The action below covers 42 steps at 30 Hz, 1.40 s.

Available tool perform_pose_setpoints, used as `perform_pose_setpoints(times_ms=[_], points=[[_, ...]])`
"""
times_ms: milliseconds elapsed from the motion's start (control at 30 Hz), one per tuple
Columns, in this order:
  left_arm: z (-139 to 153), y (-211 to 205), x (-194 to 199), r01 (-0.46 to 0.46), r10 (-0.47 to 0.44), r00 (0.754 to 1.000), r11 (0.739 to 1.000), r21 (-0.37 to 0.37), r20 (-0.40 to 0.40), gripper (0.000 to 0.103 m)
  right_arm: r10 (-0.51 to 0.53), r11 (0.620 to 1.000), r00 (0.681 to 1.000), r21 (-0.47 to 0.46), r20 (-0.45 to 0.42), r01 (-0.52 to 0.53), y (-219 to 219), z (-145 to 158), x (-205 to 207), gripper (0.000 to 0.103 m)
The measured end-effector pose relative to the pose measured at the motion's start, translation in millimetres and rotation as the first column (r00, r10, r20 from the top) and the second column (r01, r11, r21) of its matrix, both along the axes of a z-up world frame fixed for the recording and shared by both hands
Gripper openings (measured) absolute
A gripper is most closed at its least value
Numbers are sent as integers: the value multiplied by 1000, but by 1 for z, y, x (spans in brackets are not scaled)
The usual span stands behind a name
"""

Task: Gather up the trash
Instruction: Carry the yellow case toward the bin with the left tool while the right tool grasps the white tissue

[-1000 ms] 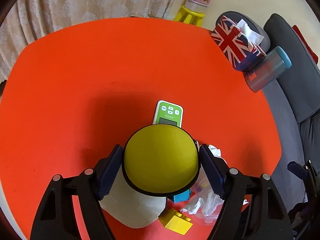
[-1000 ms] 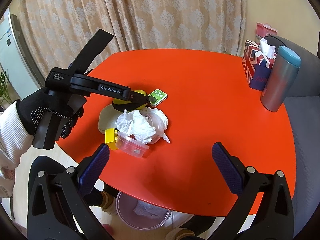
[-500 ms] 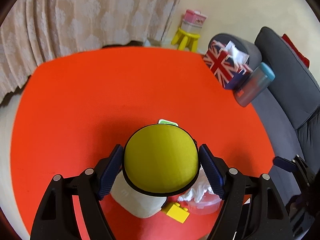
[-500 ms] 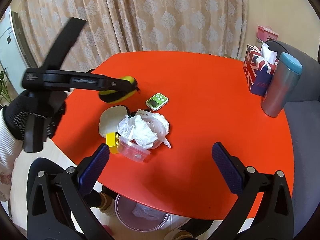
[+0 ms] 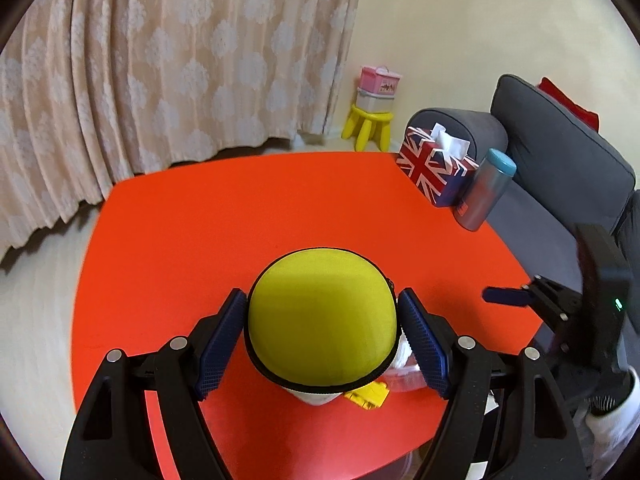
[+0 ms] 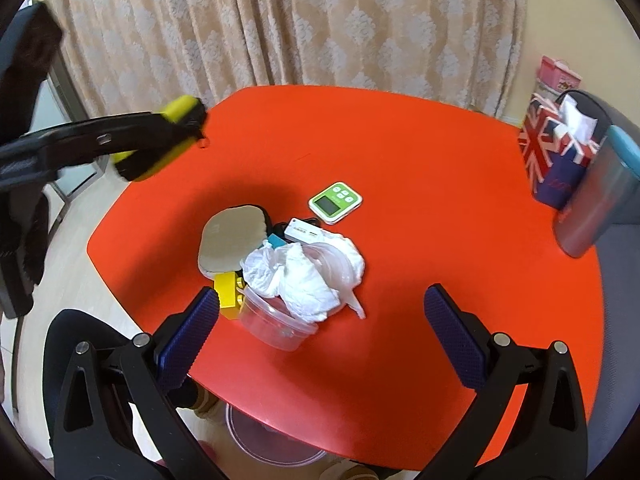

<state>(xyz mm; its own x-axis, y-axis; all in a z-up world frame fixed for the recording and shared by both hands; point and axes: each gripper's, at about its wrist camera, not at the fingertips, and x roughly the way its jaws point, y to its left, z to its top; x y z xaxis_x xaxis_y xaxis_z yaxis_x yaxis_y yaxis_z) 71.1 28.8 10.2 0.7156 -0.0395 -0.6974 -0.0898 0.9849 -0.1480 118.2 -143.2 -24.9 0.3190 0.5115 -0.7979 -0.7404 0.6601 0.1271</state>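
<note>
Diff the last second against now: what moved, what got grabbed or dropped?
The left gripper, clamped on the yellow case throughout, lifted it up and leftward off the clutter, uncovering the green timer. The right gripper, open and empty, edged toward the crumpled tissue. Nothing was grabbed or dropped; the pile stayed put.

A yellow-green case (image 5: 322, 316) sits mid-frame over the orange-red bench (image 5: 224, 216); Union Jack tissue box (image 5: 434, 170) at right; beige damask curtain (image 5: 160, 64) upper left.
</note>
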Motion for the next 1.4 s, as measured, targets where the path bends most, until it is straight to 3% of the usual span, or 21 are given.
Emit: perform_pose_setpoints(times_ms=[67,133,267,367,433,500,667,1100,1400], points=[[-1,-2,-8,1,-1,1000,1000,10,12,74,6,1000,1000,11,-14,-6,4,-3,2,98],[-3,-3,-16,1,-1,1000,1000,12,21,74,10,1000,1000,7,-18,-10,7,-5,3,80],[-14,-4,-29,5,-5,1000,1000,-7,15,74,17,1000,999,-18,-40,-18,15,-14,7,64],[-21,-3,-35,1,-1,1000,1000,-22,9,74,25,1000,998,-17,-53,-26,18,-18,8,46],[-25,-2,-38,-1,1,1000,1000,-31,3,74,23,1000,998,-17,-52,-24,19,-18,7,28],[-26,-2,-40,-1,1,1000,999,-35,1,74,20,1000,999,-7,-49,-21,16,-17,7,20],[-27,-5,-43,4,-3,1000,999,-37,6,74,10,1000,1000,17,-30,-9,13,-10,6,14],[-23,-11,-46,11,-10,1000,1000,-24,17,74,-22,996,1000,83,-3,22,-3,18,7,13],[-12,-26,-60,34,-34,999,999,2,36,74,-22,993,999,114,36,18,-23,44,-15,13]])
